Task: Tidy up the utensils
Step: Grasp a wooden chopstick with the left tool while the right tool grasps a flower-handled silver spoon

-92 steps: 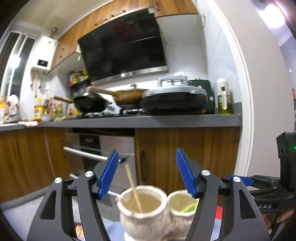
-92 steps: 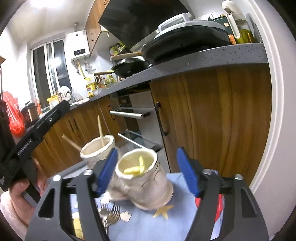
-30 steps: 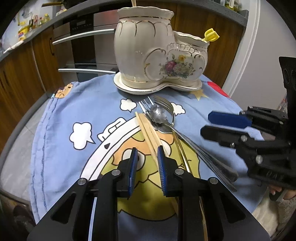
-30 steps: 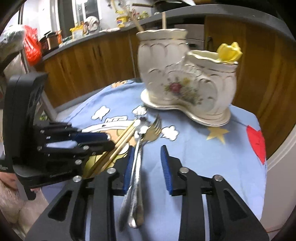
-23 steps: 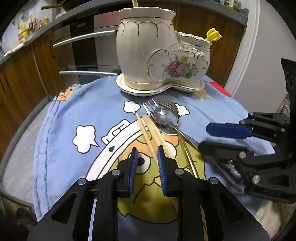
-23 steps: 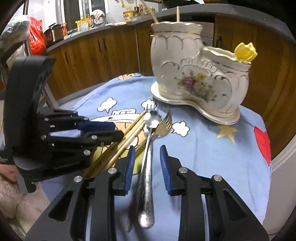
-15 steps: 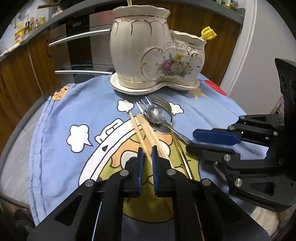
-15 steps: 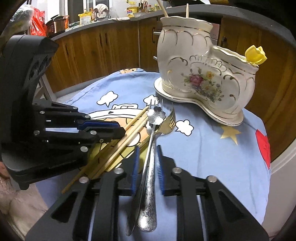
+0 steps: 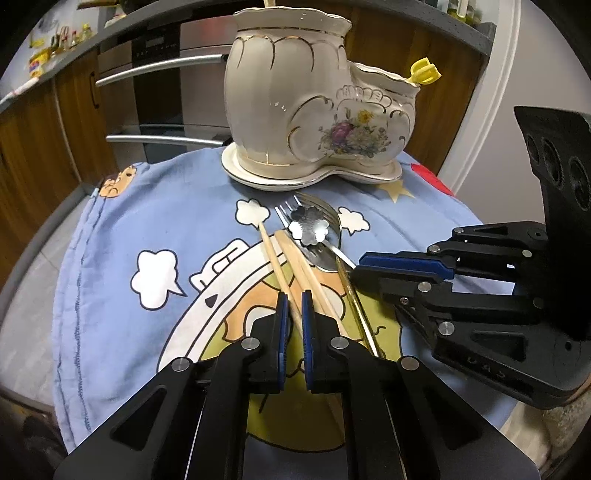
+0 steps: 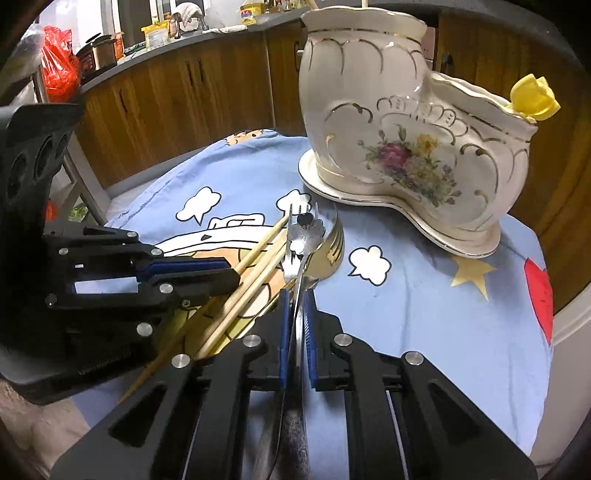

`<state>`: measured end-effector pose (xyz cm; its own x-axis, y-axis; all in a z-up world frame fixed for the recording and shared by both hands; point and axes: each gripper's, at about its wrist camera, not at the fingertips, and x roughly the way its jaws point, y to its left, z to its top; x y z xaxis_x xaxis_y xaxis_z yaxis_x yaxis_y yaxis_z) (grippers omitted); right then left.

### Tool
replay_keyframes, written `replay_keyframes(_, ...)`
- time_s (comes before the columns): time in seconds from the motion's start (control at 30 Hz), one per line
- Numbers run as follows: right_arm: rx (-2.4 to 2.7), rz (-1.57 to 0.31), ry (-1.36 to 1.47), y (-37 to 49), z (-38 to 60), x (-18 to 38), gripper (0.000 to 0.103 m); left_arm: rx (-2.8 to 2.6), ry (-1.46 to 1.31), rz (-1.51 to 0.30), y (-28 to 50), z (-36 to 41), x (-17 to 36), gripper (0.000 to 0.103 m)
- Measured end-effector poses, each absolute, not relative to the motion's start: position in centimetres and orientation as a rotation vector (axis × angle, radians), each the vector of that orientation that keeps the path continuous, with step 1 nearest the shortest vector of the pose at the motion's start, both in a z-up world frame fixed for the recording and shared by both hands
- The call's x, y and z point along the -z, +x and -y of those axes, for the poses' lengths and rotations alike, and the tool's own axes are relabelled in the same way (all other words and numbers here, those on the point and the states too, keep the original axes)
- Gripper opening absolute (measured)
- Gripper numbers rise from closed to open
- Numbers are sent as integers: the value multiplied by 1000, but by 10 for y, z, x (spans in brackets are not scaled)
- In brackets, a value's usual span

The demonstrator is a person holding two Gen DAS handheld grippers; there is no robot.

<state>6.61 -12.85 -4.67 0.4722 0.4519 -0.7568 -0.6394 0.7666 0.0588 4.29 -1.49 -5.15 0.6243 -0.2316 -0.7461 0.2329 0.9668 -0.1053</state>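
Porcelain, cream with gilt trim and a painted flower spray, makes up the boot-shaped holder (image 9: 317, 110) on its matching saucer at the far side of the blue cartoon cloth (image 9: 155, 229). Its tall compartment has a pale stick (image 10: 365, 3) poking up past the rim, cut off by the top of the right wrist view; the low toe compartment shows only a yellow plastic end (image 9: 425, 71) at its lip. What else sits inside either one cannot be seen.

Near the holder, the loose utensils lie in a bundle: wooden chopsticks (image 9: 275, 254), a fork (image 9: 286, 214), a gold fork (image 10: 332, 243) and a flower-headed spoon (image 9: 309, 226) overlapping them. Their handles run under the tools, so the ends are hidden.

Down at the cloth, the left gripper (image 9: 292, 317) has its blue pads drawn nearly together, pinching one chopstick. Beside it, the right gripper (image 10: 296, 314) is likewise squeezed narrow on the silver handle of the spoon; another silver handle lies right alongside, and whether it is caught too is hard to tell.
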Motion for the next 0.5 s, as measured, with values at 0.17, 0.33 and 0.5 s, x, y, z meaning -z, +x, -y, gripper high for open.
replay_keyframes(0.17, -685, -833, -249, 63, 130, 45, 5, 268, 7, -852, 43, 15, 51, 8)
replay_keyframes(0.33, -691, -819, -243, 59, 131, 45, 5, 275, -27, -850, 44, 10, 51, 7)
replay_keyframes(0.5, -706, -800, -226, 53, 137, 40, 3, 272, -36, -840, 42, 8, 49, 6)
